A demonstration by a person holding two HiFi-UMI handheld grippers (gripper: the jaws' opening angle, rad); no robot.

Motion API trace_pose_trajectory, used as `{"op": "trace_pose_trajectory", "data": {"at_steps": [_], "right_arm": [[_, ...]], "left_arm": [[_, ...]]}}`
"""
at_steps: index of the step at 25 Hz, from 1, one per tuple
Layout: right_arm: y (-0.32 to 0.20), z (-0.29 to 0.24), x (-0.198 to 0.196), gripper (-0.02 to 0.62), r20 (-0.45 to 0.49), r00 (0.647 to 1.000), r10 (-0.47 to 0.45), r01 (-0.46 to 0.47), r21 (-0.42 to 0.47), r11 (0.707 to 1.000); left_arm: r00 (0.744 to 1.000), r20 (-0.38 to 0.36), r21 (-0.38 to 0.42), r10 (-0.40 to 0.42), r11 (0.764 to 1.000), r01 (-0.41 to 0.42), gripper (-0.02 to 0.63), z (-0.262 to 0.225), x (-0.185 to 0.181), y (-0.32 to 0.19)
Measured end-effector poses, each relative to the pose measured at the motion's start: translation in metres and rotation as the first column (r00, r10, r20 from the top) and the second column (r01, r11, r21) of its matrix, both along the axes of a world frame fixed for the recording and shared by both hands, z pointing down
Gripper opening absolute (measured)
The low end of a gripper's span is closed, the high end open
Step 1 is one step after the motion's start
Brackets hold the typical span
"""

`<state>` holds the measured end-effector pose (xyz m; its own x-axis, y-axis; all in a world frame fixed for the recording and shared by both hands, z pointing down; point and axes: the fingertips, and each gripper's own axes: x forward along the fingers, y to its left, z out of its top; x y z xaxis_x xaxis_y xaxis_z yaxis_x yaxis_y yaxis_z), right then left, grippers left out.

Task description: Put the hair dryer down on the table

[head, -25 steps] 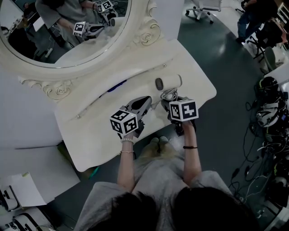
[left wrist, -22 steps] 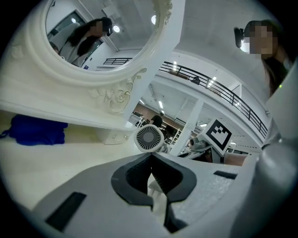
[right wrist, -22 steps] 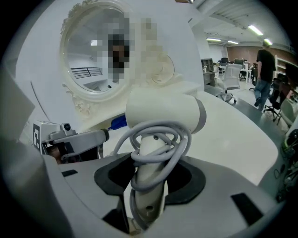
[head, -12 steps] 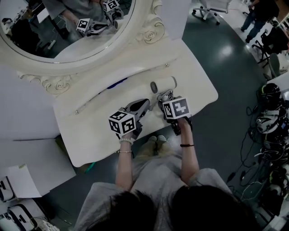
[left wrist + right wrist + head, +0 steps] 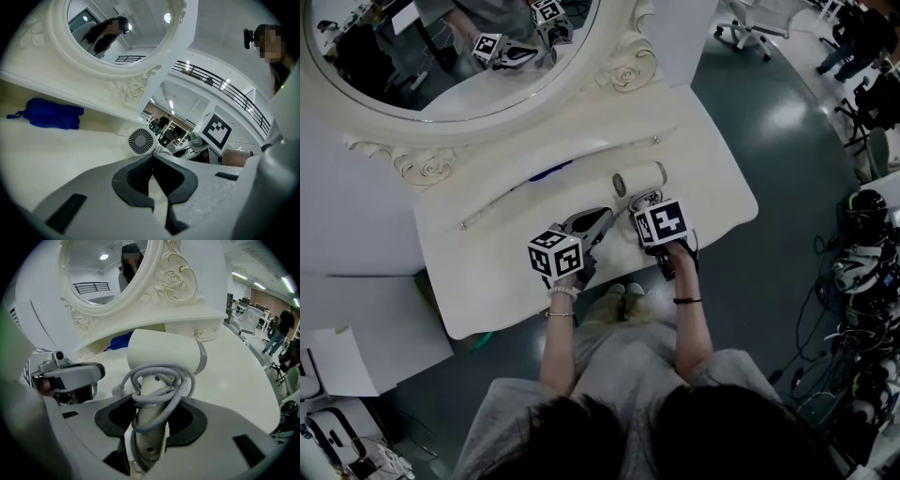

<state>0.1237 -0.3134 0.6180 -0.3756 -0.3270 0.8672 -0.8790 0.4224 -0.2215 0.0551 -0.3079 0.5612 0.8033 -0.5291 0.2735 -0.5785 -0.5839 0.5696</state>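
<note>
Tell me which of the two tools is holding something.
The right tool: its jaws clamp the hair dryer by its cord-wrapped handle. The left tool has nothing between its jaws.

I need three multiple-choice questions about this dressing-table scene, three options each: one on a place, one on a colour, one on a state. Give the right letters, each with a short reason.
1. Where does the crumpled blue cloth lie?
A. At the back of the white table, under the oval mirror
B. On the floor
C. On top of the dryer

2. What colour is the plastic hair dryer?
A. Black
B. White
C. Red

3. What is the state of the right gripper?
A. Open and empty
B. Shut on the dryer's handle
C. Shut on the cloth

Answers: 1 A, the cloth lies just below the mirror's frame. 2 B, its body is white. 3 B, the jaws press on the cord-wrapped handle.
</note>
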Motion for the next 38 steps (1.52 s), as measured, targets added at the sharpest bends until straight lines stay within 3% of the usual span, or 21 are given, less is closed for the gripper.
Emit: {"op": "trace_pose_trajectory", "data": {"at_steps": [14,18,25,38], "right_arm": [[0.001,0.01,0.002,0.19,-0.103,0.993,-0.066,0.065,-0.007,0.998],[0.002,0.012,0.006,0.192,-0.18,0.98,-0.083,0.08,-0.025,0.996],[0.001,0.014,-0.003,0.193,-0.199,0.972,-0.123,0.121,-0.021,0.992],[-0.011,0.001,0.001,0.258,-0.116,0.993,0.027,-0.019,0.072,0.997]], "left_arm": [[1.0,0.008,-0.012,-0.023,1.0,0.023,0.005,0.003,0.0,0.002],[1.0,0.012,-0.012,-0.028,1.0,0.029,0.005,0.004,-0.002,0.002],[0.999,0.014,-0.015,-0.048,0.999,0.048,0.005,0.003,-0.007,0.005],[0.999,0.014,-0.017,-0.041,0.999,0.041,0.005,0.004,-0.003,0.011]]}}
